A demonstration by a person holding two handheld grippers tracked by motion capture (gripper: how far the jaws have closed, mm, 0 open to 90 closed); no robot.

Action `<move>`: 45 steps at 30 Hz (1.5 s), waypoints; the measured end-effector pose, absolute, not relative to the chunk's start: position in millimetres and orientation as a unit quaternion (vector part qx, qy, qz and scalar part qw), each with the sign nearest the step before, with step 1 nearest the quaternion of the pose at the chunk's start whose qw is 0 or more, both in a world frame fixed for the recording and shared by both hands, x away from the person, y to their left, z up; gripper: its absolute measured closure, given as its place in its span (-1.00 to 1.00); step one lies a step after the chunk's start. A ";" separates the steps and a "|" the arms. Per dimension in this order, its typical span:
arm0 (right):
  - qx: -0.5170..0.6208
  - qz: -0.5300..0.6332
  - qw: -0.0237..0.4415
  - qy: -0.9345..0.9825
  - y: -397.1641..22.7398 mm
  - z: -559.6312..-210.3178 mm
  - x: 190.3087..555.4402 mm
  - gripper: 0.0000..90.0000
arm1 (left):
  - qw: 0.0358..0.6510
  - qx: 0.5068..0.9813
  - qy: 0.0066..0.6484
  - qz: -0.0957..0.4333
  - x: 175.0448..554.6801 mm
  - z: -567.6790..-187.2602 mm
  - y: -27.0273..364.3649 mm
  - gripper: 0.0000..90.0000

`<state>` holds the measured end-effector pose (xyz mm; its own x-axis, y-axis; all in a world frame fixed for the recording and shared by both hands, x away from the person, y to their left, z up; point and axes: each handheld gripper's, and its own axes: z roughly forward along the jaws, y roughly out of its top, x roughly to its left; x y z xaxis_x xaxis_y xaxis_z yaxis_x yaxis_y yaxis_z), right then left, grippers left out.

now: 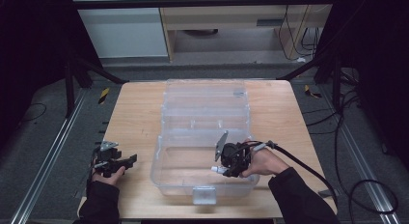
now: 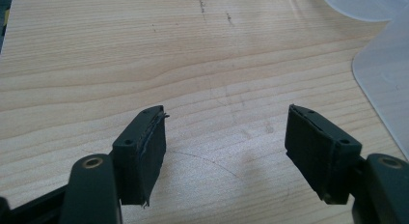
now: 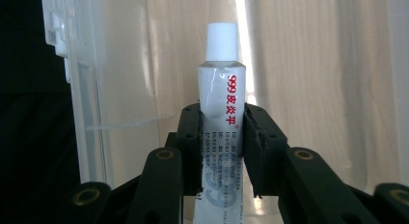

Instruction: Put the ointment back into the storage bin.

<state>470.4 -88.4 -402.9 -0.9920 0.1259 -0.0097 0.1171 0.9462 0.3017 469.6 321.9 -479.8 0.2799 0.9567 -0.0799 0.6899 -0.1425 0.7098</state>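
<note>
Ointment tube (image 1: 215,169), white with a ribbed cap, pokes leftward out of the right gripper (image 1: 223,170) in the high view, over the near compartment of a clear plastic organizer box (image 1: 205,132) that stands open in the middle of the wooden table (image 1: 137,118). The box's lid leans back toward the far edge, and its white latch (image 1: 204,195) hangs at the near rim. Bare wood runs wide on the left of the box and in a narrower strip on its right. The left gripper (image 1: 126,161) rests on that left strip near the table's near edge, well apart from the box, held by the left hand (image 1: 109,175); the right hand (image 1: 265,161) holds the other.

In the left gripper view, the left gripper (image 2: 225,142) has its jaws spread wide with nothing between them, only the wood grain below; the box's rounded corner (image 2: 386,84) lies at the right.

In the right gripper view, the right gripper (image 3: 223,147) has its jaws closed against the tube (image 3: 221,113) at mid-body, cap pointing away. Red print reads "999" followed by Chinese characters; smaller lines below are too fine to read. The box's clear wall (image 3: 82,89) stands at the left.
</note>
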 end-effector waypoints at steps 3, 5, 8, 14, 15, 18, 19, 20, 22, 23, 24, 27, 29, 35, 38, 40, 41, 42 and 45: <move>0.058 0.146 0.012 0.988 -86.5 -406.7 470.1 0.56 | 0.331 0.728 0.565 0.202 469.5 -479.8 322.1 -0.32; 0.059 0.143 0.012 0.988 -85.7 -409.5 470.2 0.55 | 0.331 0.728 0.565 0.202 469.5 -479.8 322.2 -0.32; 0.058 0.139 0.012 0.989 -84.4 -414.9 470.6 0.55 | 0.331 0.728 0.565 0.202 469.5 -479.8 322.1 -0.32; 0.045 0.131 0.006 0.990 -82.1 -425.9 470.5 0.55 | 0.330 0.728 0.565 0.202 469.6 -479.9 322.2 -0.32; 0.043 0.129 0.006 0.991 -81.5 -427.3 470.3 0.55 | 0.330 0.728 0.565 0.202 469.6 -479.9 322.1 -0.32; 0.037 0.121 0.006 0.992 -79.7 -430.9 469.7 0.55 | 0.330 0.728 0.565 0.202 469.6 -479.9 322.2 -0.32; 0.036 0.118 0.005 0.992 -79.2 -432.0 469.4 0.55 | 0.330 0.728 0.565 0.202 469.6 -479.9 322.2 -0.32; 0.034 0.118 0.006 0.992 -78.8 -433.4 469.5 0.55 | 0.330 0.728 0.565 0.202 469.6 -479.9 322.2 -0.32; 0.028 0.115 0.005 0.993 -78.1 -435.9 469.3 0.55 | 0.330 0.728 0.565 0.202 469.7 -480.1 322.3 -0.32; 0.027 0.113 0.005 0.993 -77.5 -436.9 469.1 0.55 | 0.330 0.728 0.565 0.202 469.8 -480.1 322.3 -0.32; 0.028 0.111 0.003 0.993 -77.0 -438.2 468.8 0.55 | 0.330 0.728 0.565 0.202 469.8 -480.2 322.4 -0.32; 0.030 0.103 0.001 0.994 -75.4 -441.6 469.0 0.55 | 0.330 0.729 0.565 0.202 469.6 -480.0 322.5 -0.32; 0.030 0.097 0.000 0.995 -74.8 -443.1 469.5 0.55 | 0.330 0.729 0.565 0.202 469.7 -480.1 322.5 -0.32; 0.027 0.090 -0.002 0.996 -74.7 -445.2 469.4 0.54 | 0.330 0.729 0.564 0.201 469.9 -480.5 322.2 -0.32; 0.023 0.091 -0.001 0.996 -74.7 -445.9 470.0 0.54 | 0.330 0.730 0.564 0.201 469.8 -480.4 322.0 -0.32; 0.036 0.082 -0.005 0.996 -74.1 -444.6 468.7 0.54 | 0.330 0.730 0.564 0.201 469.8 -480.5 322.0 -0.32; 0.028 0.088 -0.003 0.996 -74.9 -444.7 469.5 0.53 | 0.330 0.730 0.564 0.201 469.9 -480.5 322.0 -0.32; 0.034 0.089 -0.003 0.995 -75.2 -443.5 469.1 0.52 | 0.330 0.730 0.564 0.201 469.9 -480.5 322.0 -0.32; 0.034 0.094 0.004 0.995 -77.4 -440.5 470.1 0.50 | 0.329 0.730 0.564 0.202 469.7 -480.3 322.0 -0.32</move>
<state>470.1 -77.4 -440.5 -0.9977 0.0674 -0.0017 0.0659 0.9802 0.1867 469.7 322.0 -480.3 0.2821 0.9563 -0.0773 0.6904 -0.1464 0.7085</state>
